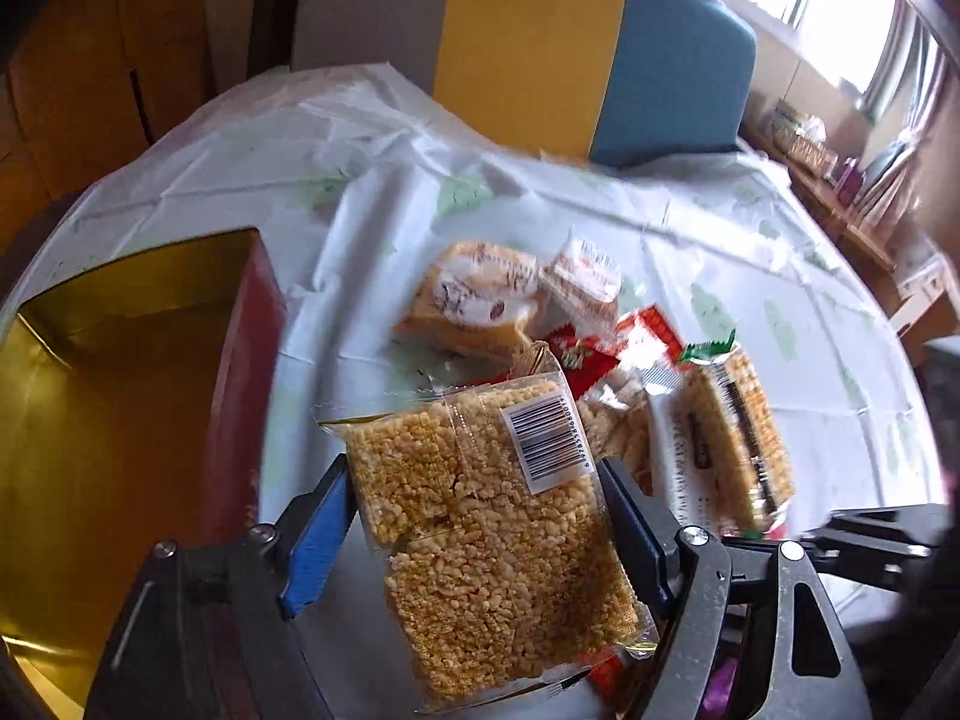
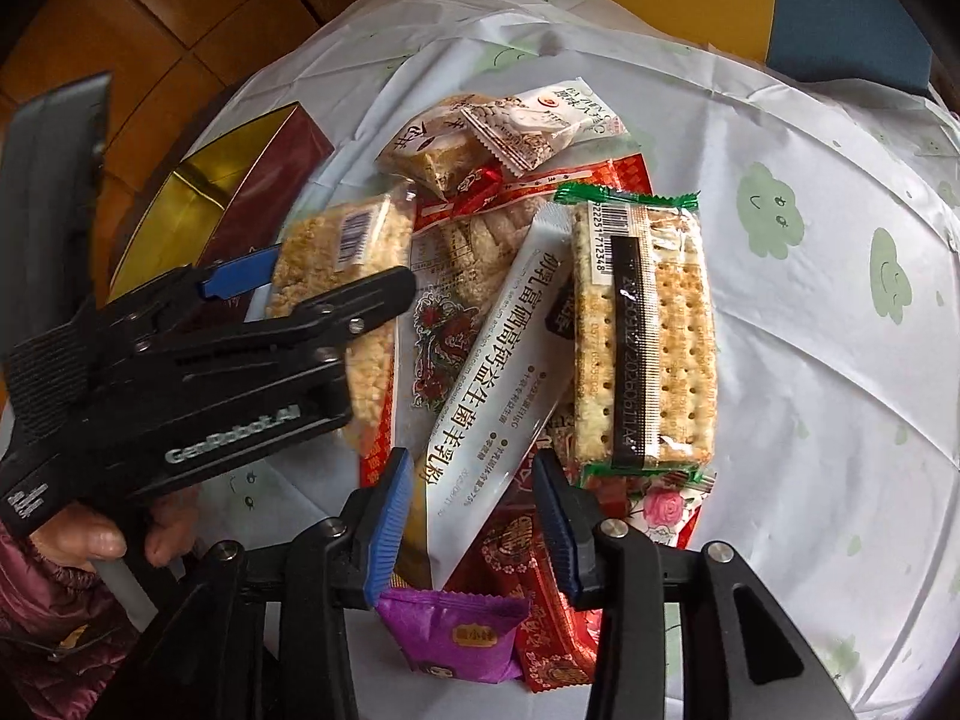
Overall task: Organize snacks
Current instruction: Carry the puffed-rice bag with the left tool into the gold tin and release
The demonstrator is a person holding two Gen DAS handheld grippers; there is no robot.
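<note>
A heap of snack packets lies on the white tablecloth (image 2: 810, 360). My left gripper (image 1: 474, 471) is open astride a clear packet of puffed rice cake (image 1: 480, 540), with a thin gap at the left pad. From the right wrist that gripper (image 2: 339, 267) reaches in from the left over the same packet (image 2: 348, 240). My right gripper (image 2: 471, 462) is open over the near end of a long white sachet (image 2: 498, 372), and neither pad presses on it. A red box (image 1: 252, 372) with a gold inside stands open at the left, and it also shows in the right wrist view (image 2: 264, 180).
A cracker packet (image 2: 648, 330) with green ends lies right of the sachet. A purple packet (image 2: 456, 630) and red packets (image 2: 540, 618) lie under my right gripper. A yellow and blue chair (image 1: 600, 60) stands behind the table. A hand (image 2: 102, 534) grips the left tool.
</note>
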